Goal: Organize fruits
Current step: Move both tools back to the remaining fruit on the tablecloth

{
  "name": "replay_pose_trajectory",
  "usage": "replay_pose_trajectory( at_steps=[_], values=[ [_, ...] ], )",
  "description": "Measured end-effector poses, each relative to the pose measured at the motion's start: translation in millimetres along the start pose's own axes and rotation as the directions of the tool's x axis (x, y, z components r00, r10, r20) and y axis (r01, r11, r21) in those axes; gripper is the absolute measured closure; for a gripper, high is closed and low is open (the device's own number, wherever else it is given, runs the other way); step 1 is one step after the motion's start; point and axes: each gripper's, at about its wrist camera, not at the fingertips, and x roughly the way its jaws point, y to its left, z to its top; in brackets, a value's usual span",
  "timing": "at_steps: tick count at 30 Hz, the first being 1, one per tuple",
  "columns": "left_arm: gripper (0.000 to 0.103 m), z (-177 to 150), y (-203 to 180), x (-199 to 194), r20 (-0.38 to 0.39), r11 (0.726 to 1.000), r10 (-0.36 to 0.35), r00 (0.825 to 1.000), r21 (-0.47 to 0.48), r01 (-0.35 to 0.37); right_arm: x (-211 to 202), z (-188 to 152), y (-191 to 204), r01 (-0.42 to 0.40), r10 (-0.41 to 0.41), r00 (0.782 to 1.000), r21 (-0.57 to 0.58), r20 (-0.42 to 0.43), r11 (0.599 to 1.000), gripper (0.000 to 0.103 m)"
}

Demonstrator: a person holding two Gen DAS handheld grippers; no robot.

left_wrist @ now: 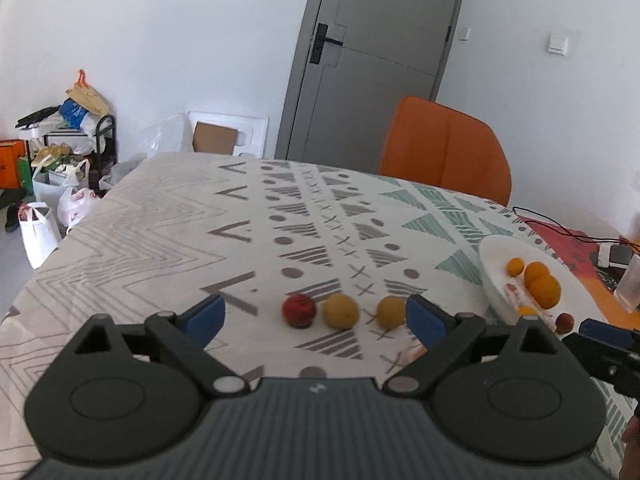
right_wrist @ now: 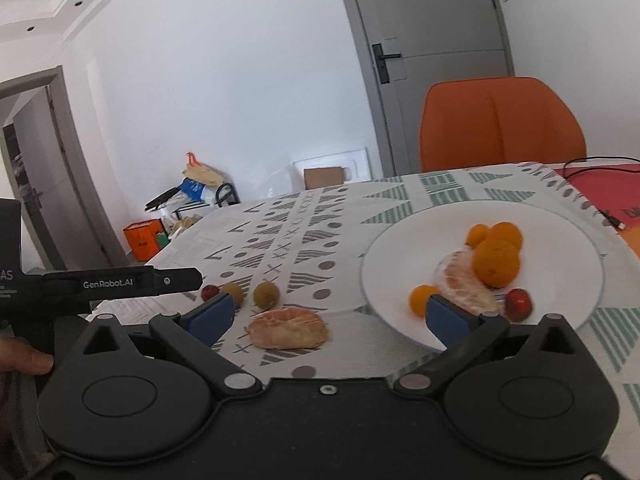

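Observation:
My left gripper (left_wrist: 316,316) is open over the tablecloth, with a small red fruit (left_wrist: 299,310) and two yellow-brown fruits (left_wrist: 341,311) (left_wrist: 392,312) lying in a row between its blue fingers. My right gripper (right_wrist: 328,316) is open and empty, with a peeled citrus piece (right_wrist: 287,328) on the cloth between its fingers. A white plate (right_wrist: 560,240) at the right holds several oranges (right_wrist: 496,262), a peeled segment (right_wrist: 460,284) and a small red fruit (right_wrist: 519,304). The plate also shows in the left wrist view (left_wrist: 496,256).
An orange chair (left_wrist: 444,148) stands behind the table by a grey door (left_wrist: 376,56). A black cable (left_wrist: 560,228) and small devices lie at the far right. Bags and a rack (left_wrist: 68,152) stand on the floor at the left.

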Motion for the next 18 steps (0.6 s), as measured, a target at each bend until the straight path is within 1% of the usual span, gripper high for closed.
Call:
replay_pose_trajectory(
  at_steps=[3, 9, 11, 12, 13, 14, 15, 16, 18],
  values=[
    [0.007, -0.8, 6.5, 3.1, -0.026, 1.0, -0.006, 1.0, -0.004, 0.006, 6.8, -1.0, 6.8, -0.013, 0.013, 1.0, -0.007, -0.02, 1.0, 0.0],
    [0.004, -3.0, 11.3, 7.4, -0.052, 1.0, 0.0, 0.999, 0.03, 0.002, 21.8, -4.4, 20.4, -0.046, 0.044, 0.996, -0.025, -0.076, 0.999, 0.0],
    [0.004, -3.3, 14.1, 7.6, -0.046, 1.0, -0.005, 0.999, 0.023, 0.006, 29.1, -6.9, 24.2, -0.052, 0.049, 0.993, -0.027, -0.105, 0.998, 0.005],
    [0.004, -3.4, 15.9, 7.7, -0.043, 1.0, -0.006, 0.999, 0.018, 0.007, 32.7, -8.3, 25.2, -0.055, 0.052, 0.991, -0.026, -0.12, 0.998, 0.01],
    [0.004, -3.2, 17.0, 8.2, -0.041, 1.0, -0.005, 0.999, 0.016, 0.006, 36.2, -9.7, 25.7, -0.06, 0.057, 0.989, -0.023, -0.135, 0.998, 0.017],
    [0.004, -2.8, 17.0, 8.6, -0.038, 1.0, -0.004, 0.999, 0.017, 0.005, 40.8, -11.1, 26.2, -0.061, 0.058, 0.987, -0.018, -0.151, 0.998, 0.021],
    [0.004, -2.5, 17.8, 8.7, -0.035, 1.0, -0.005, 0.999, 0.021, 0.006, 44.3, -12.5, 27.0, -0.061, 0.058, 0.985, -0.014, -0.165, 0.998, 0.027],
    [0.005, -2.3, 18.1, 9.4, -0.033, 1.0, -0.007, 0.999, 0.025, 0.008, 47.7, -13.3, 26.8, -0.062, 0.06, 0.982, -0.009, -0.179, 0.998, 0.031],
    [0.006, -2.3, 18.3, 11.9, -0.038, 0.999, -0.013, 0.999, 0.03, 0.014, 54.6, -15.5, 27.0, -0.062, 0.06, 0.978, -0.001, -0.2, 0.998, 0.032]
  ],
)
